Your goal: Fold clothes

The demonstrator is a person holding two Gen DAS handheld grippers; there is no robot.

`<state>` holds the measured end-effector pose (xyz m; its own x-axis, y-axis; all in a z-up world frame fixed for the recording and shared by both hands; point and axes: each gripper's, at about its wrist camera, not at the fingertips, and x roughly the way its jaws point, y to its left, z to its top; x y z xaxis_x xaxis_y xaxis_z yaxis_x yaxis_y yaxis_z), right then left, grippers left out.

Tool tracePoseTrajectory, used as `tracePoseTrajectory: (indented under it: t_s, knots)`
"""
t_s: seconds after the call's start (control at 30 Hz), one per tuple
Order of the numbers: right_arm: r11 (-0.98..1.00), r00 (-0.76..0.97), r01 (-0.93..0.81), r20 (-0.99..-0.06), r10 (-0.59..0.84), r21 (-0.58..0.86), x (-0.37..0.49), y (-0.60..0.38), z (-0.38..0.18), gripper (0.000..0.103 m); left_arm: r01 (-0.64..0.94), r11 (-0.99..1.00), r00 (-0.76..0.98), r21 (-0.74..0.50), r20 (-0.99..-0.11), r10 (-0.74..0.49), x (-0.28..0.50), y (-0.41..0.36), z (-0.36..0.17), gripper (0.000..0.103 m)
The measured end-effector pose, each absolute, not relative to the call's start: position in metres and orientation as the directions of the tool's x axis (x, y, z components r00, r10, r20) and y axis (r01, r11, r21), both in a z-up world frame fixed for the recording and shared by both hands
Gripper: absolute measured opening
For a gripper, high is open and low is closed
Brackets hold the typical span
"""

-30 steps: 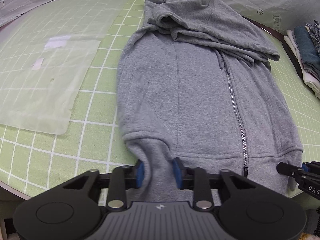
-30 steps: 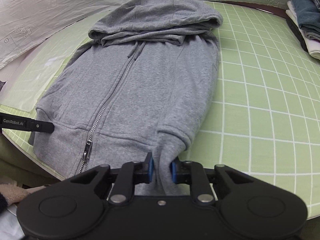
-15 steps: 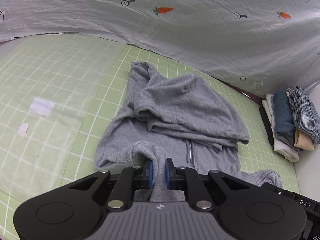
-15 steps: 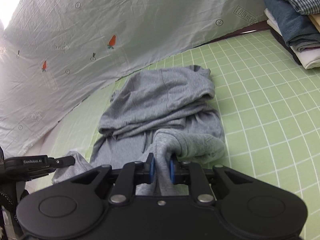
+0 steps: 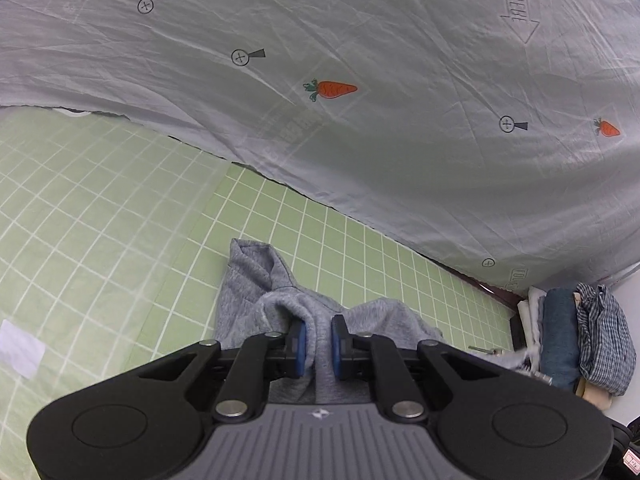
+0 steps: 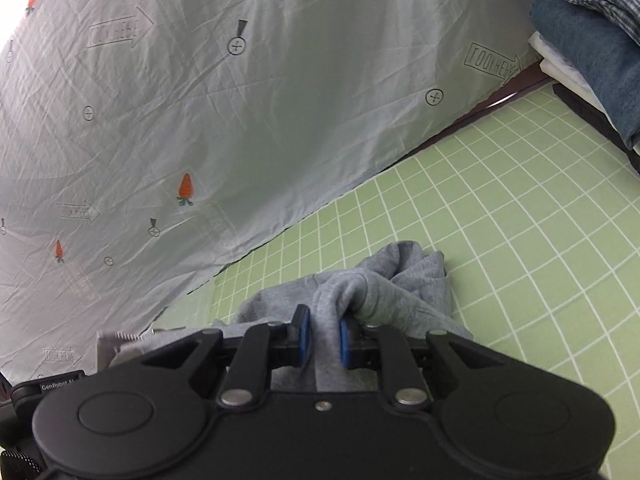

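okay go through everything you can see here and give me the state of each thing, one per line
Hoodie: bunched, lower edge lifted by both grippers.
Left gripper: shut on hoodie.
Right gripper: shut on hoodie.
Clothes stack: folded, piled at the mat's edge.
Mat: flat.
Sheet: hanging behind, wrinkled.

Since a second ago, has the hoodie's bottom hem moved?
Yes. The hem of the hoodie, pinched in both claws, has been carried up over the body toward the hood and the sheet at the far edge of the green mat.
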<state>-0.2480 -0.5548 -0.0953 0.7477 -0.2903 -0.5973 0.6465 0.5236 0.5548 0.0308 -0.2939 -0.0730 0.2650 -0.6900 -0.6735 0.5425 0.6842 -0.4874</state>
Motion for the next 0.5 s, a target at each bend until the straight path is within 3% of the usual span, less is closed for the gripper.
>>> tracePoseTrajectory:
  t_s: [0.17, 0.33, 0.5]
  knots:
    - [0.475, 0.683, 0.709, -0.675, -0.279, 0.521, -0.226, -0.576, -0.132, 0.016, 0.424, 0.732, 0.203, -0.533, -0.732, -0.650, 0.064, -0.309, -0.120, 0.014]
    - [0.476, 0.665, 0.721, -0.695, -0.272, 0.503, -0.212, -0.590, -0.133, 0.019, 0.397, 0.728, 0.184, -0.559, -0.729, -0.660, 0.085, -0.317, -0.120, 0.019]
    - [0.407, 0.675, 0.730, -0.670, -0.308, 0.549, -0.205, -0.618, -0.125, 0.026, 0.363, 0.744, 0.254, -0.561, -0.708, -0.658, 0.111, -0.323, -0.109, 0.038]
